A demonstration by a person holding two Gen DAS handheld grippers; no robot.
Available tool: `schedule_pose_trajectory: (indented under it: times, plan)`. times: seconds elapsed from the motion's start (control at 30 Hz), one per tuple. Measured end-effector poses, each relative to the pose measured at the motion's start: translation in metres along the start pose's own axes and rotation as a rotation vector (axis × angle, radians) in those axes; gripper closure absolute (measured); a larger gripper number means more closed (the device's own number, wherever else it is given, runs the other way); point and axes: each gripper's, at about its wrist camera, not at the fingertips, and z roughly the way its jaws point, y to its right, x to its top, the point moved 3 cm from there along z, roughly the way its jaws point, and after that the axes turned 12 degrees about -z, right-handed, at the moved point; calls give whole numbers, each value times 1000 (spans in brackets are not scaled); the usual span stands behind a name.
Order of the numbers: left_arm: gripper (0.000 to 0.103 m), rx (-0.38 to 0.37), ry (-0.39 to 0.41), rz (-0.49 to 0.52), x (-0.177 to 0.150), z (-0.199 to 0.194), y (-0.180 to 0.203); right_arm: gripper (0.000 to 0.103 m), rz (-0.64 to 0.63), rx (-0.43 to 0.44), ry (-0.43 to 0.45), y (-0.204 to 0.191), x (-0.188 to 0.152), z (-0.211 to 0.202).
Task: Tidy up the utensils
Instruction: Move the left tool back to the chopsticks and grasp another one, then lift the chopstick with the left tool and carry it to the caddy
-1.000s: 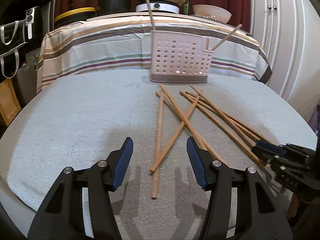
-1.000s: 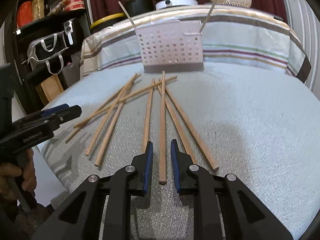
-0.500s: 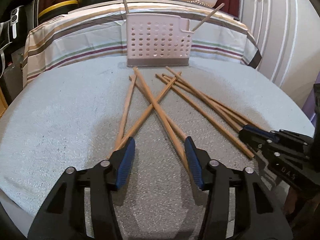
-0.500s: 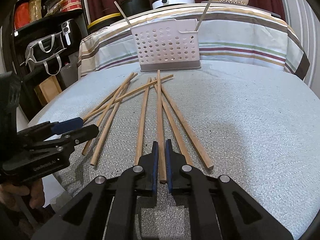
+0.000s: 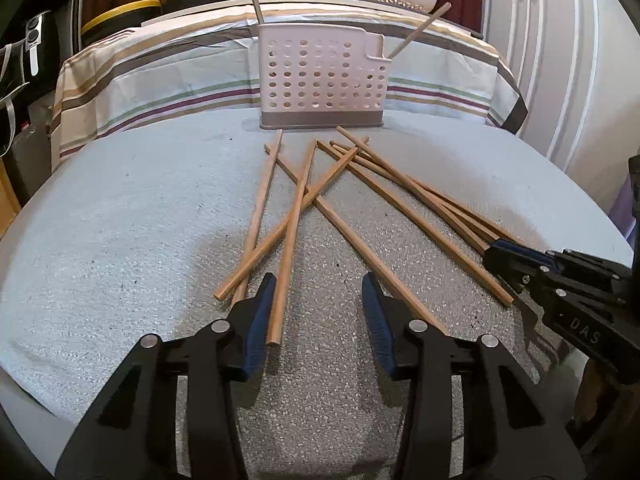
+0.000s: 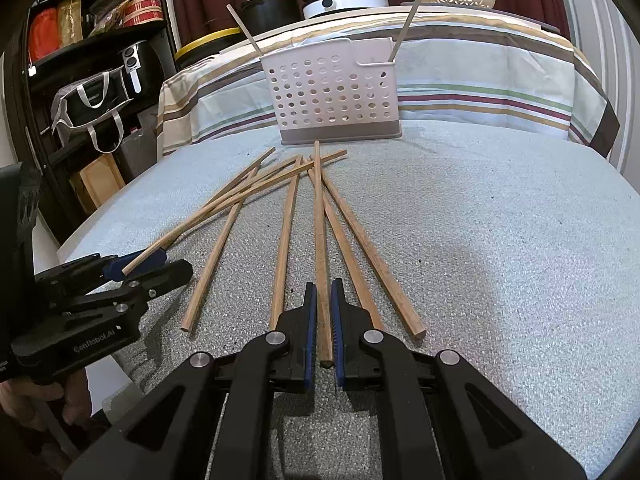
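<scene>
Item: a round bench point(image 5: 120, 240) covered in pale grey-blue textured cloth, on which a loose, partly crossed scatter of long brown wooden chopsticks point(image 5: 400, 216) is laid out, fanning toward the near edge. Item: a pale pink perforated plastic utensil caddy with a darker base point(image 5: 322, 80), stood upright at the far side of the bench just beyond the chopstick tips; two thin sticks are seen leaning out of its top, one at each end. Item: the left gripper point(image 5: 318, 312), black with blue pads, held low over the bench with jaws wide apart; the near end of one chopstick point(image 5: 290, 236) lies just inside its left pad, whether touching cannot be told. Item: the right gripper point(image 6: 325, 320), of the same make, with jaws narrowed closely around the near end of a single straight wooden chopstick point(image 6: 319, 216) that points toward the caddy; further chopsticks lie just beside it on either side. Item: a table draped in striped cloth point(image 6: 480, 80) behind the bench, carrying a metal pan, a white bowl and dark pots. Item: a dark shelf unit point(image 6: 80, 40) at the left in the right wrist view.
</scene>
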Motion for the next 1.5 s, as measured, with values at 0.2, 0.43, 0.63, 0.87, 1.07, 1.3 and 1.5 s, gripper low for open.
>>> schedule_pose_trajectory:
  times: [0.2,0.43,0.63,0.87,1.07,1.3,1.5]
  plan:
    - [60,-17,18,-43,2,-4,-9,95,0,0,0,0,0,0]
    - [73,-30,50,-58,3,-10,-12,95,0,1,0,-1,0,0]
    - [79,-27,52,-61,3,-9,-13,95,1,1,0,-1,0,-1]
    - [85,-21,49,-68,3,-10,-16,95,2,2,0,0,0,0]
    - [91,-15,57,-71,4,-10,-17,95,2,2,0,0,0,0]
    - [97,-18,58,-64,3,-10,-16,95,2,3,1,0,0,-1]
    - [97,-14,50,-72,3,-9,-17,95,2,2,1,0,0,0]
